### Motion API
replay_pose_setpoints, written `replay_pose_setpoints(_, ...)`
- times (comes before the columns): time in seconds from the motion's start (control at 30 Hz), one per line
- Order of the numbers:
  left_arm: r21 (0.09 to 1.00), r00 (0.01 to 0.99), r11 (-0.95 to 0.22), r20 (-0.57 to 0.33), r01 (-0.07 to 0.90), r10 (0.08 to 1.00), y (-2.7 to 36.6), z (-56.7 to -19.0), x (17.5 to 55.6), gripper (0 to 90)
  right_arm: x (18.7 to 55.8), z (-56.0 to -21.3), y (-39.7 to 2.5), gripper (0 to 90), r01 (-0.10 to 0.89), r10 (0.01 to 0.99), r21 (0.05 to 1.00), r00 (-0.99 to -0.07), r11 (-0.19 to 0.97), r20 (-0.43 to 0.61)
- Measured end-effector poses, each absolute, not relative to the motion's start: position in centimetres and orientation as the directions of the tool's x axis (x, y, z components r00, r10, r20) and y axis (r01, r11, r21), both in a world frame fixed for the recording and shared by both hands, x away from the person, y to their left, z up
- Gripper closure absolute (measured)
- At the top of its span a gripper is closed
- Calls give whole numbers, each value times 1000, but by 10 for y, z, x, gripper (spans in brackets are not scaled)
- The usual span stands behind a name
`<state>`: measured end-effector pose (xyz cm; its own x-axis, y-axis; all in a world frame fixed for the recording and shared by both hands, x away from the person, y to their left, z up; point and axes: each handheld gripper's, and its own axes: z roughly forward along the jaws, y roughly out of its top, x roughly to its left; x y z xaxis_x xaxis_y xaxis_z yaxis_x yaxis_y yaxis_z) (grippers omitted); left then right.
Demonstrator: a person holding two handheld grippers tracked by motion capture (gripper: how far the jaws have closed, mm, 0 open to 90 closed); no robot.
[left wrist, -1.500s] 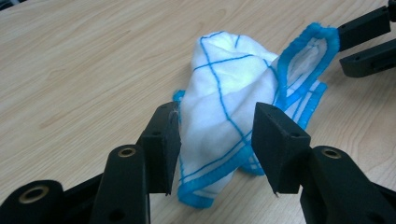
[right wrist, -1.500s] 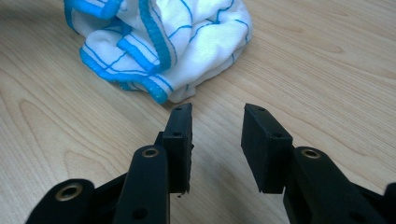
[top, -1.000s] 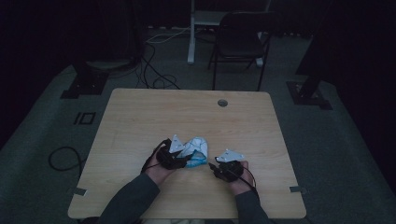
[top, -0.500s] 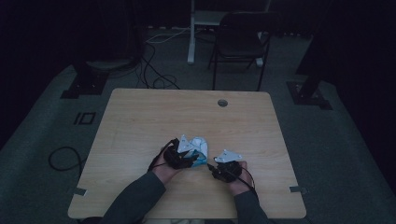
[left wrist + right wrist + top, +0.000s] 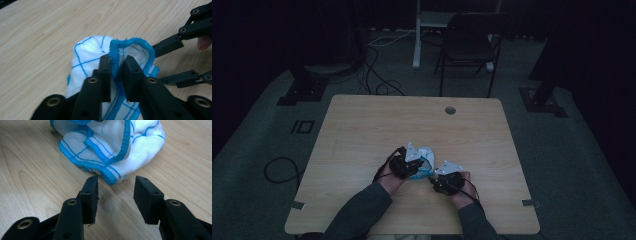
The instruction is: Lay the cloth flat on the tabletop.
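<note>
The crumpled white cloth with blue grid lines and blue stitched hem [image 5: 87,53] lies on the light wooden surface [image 5: 362,125] near its front edge. The left tongs [image 5: 117,66] are clamped on the cloth's hem. The right tongs [image 5: 115,186] stand apart, holding nothing, just beside the cloth.

Wooden table [image 5: 362,130] standing on grey carpet [image 5: 257,145] in a dim room. Black folding chair [image 5: 469,47] sitting beyond the far edge. Cables [image 5: 377,75] trailing across the floor. Dark stands [image 5: 304,85] flanking both far corners.
</note>
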<state>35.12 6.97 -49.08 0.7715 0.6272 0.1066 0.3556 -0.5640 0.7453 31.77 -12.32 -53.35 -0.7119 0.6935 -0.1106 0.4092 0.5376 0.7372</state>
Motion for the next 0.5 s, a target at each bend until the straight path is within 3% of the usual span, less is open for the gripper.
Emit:
replay_pose_setpoints(0.13,749,764,-558,110,356,635,72,-489,352,845,319,-534,-120,601,401,689,739,-716,541,-115)
replay_pose_setpoints(0.33,757,746,-540,108,367,657,78,-486,355,850,320,-531,-121,783,384,690,755,-713,532,-123)
replay_pose_setpoints(0.5,763,733,-529,109,371,671,83,-484,357,852,321,-529,-123,856,383,692,754,-710,534,-130)
